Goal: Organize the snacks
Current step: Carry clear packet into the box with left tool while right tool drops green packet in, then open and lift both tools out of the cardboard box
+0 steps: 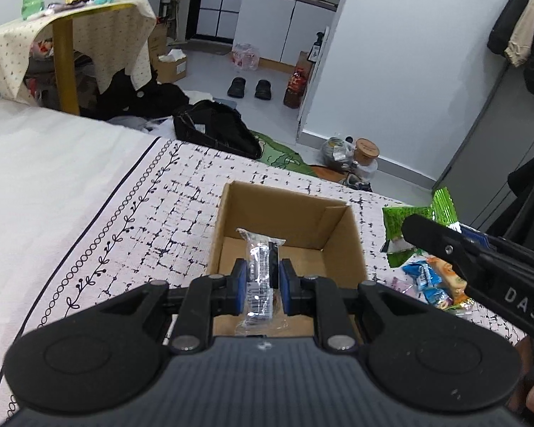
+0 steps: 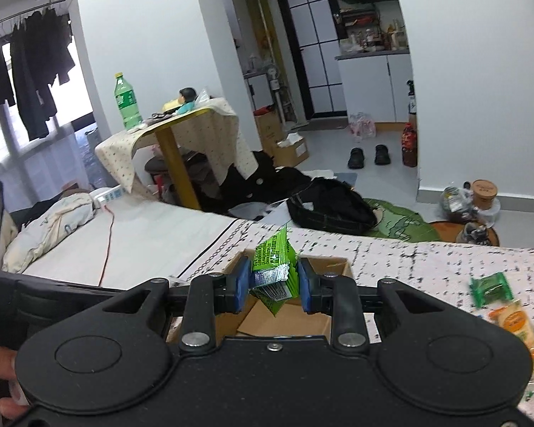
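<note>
A small lived-in flat: a bed fills the lower frame, clothes hang at the window upper left, shoes sit mid-floor, and a kitchen counter crowded with bottles shows upper right.

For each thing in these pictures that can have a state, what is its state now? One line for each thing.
Left gripper: shut on a clear-wrapped snack, above the box.
Right gripper: shut on a green snack packet.
Cardboard box: open at the top, no snack seen lying inside.
Loose snacks: lying on the bed cover beside the box.
Green bottle: upright, cap on.
</note>
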Available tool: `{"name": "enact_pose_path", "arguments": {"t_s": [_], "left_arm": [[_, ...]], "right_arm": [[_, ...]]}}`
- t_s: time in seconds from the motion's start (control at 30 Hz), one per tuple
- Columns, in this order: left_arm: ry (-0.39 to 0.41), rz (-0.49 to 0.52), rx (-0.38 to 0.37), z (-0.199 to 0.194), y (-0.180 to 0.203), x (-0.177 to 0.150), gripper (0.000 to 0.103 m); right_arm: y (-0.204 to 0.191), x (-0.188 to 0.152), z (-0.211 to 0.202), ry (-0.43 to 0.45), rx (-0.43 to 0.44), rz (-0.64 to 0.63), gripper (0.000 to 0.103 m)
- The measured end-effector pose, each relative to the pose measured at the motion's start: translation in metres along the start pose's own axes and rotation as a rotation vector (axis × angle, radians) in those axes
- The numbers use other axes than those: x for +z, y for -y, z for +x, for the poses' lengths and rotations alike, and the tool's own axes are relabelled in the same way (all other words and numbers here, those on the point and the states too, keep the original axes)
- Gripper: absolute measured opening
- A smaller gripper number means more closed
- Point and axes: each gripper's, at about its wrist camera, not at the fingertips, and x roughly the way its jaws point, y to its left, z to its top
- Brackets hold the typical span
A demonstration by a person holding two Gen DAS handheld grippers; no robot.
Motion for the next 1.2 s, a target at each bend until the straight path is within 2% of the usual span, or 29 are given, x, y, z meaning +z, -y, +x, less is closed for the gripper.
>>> {"name": "enact_pose_path", "arguments": {"t_s": [0.27,0.47,0.57,0.63,0.77,0.87,0.93,1.0,1.07,1.2], "left_arm": [[-0.030,-0.020,-0.005,0.016,-0.006,0.000,0.018],[-0.029,-0.039,0.003,0.012,-0.009,-0.002,0.023],[-0.020,-0.051,0.011,0.006,-0.012,-0.002,0.028],[-0.018,-0.060,0.017,0.004,-0.014,-0.004,0.037],[-0.013,-0.075,0.029,-0.002,-0.016,-0.006,0.047],[-0.017,-0.082,0.037,-0.005,-0.014,-0.006,0.056],[-0.018,-0.092,0.040,-0.006,-0.015,-0.008,0.063],[-0.021,-0.101,0.046,-0.006,-0.013,-0.010,0.067],[-0.027,-0.102,0.049,-0.007,-0.010,-0.012,0.070],[-0.040,-0.098,0.051,-0.009,0.000,-0.019,0.079]], "right_arm": [[-0.007,-0.009,0.015,-0.063,0.013,-0.014,0.028],[-0.005,-0.013,0.022,-0.083,0.015,-0.005,0.028],[-0.006,-0.012,0.029,-0.085,0.027,0.000,0.029],[-0.006,-0.010,0.030,-0.072,0.045,-0.006,0.032],[-0.003,-0.009,0.022,-0.042,0.036,-0.008,0.053],[0.000,-0.010,0.014,-0.040,0.010,-0.019,0.058],[0.003,-0.011,0.006,-0.025,-0.023,-0.023,0.069],[0.005,-0.011,-0.002,-0.003,-0.050,-0.036,0.088],[0.009,-0.010,-0.012,0.012,-0.066,-0.041,0.097],[0.022,-0.011,-0.024,0.017,-0.080,-0.005,0.101]]}}
